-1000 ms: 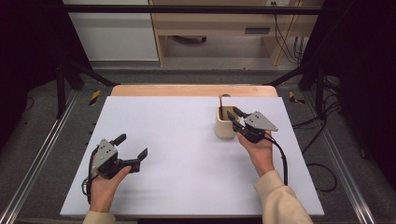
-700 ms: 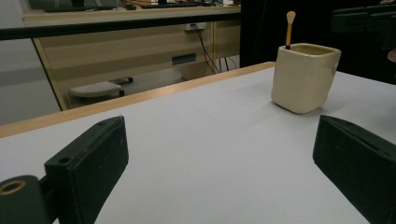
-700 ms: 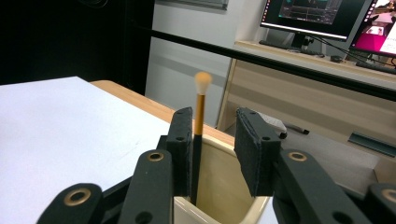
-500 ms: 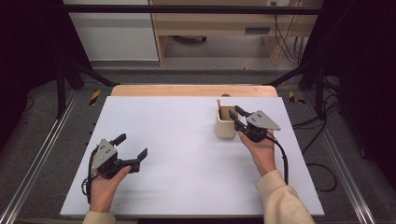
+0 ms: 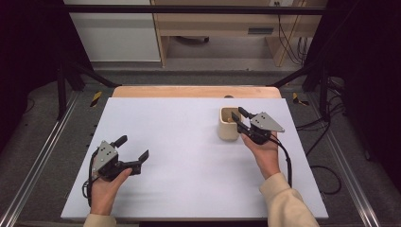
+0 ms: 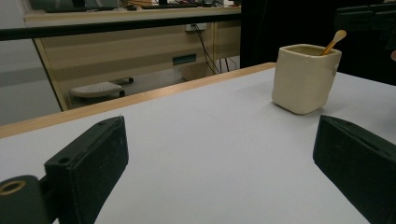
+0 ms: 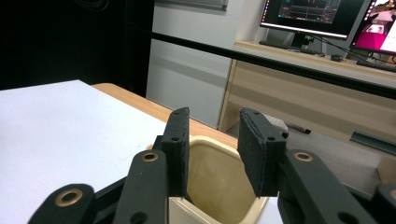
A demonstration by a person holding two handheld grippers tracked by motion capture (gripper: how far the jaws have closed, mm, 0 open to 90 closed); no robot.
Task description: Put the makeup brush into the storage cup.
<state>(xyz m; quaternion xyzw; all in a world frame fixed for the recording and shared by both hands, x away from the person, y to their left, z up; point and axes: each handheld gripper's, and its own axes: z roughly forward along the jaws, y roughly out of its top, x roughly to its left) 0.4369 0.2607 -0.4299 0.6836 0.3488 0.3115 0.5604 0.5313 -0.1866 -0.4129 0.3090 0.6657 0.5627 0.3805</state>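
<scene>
A cream square cup (image 5: 228,125) stands on the white table at the right. The left gripper view shows the cup (image 6: 303,79) with a wooden spoon (image 6: 334,41) leaning inside it. My right gripper (image 5: 237,113) hovers over the cup's right rim, pointing down into it. Its jaws have just been opening. In the right gripper view the right gripper (image 7: 212,122) stands a little apart over the cup (image 7: 215,186) with nothing between the pads. My left gripper (image 5: 135,146) rests at the front left, wide open and holding nothing.
The white tabletop (image 5: 179,142) ends in a wooden strip (image 5: 189,91) at the far side. Metal rails (image 5: 38,161) run along both sides. A cable (image 5: 287,161) trails from the right gripper. Beyond the table is a wooden cabinet (image 5: 227,28).
The right gripper's jaws have parted slightly above the cup. Both hands stay where they were.
</scene>
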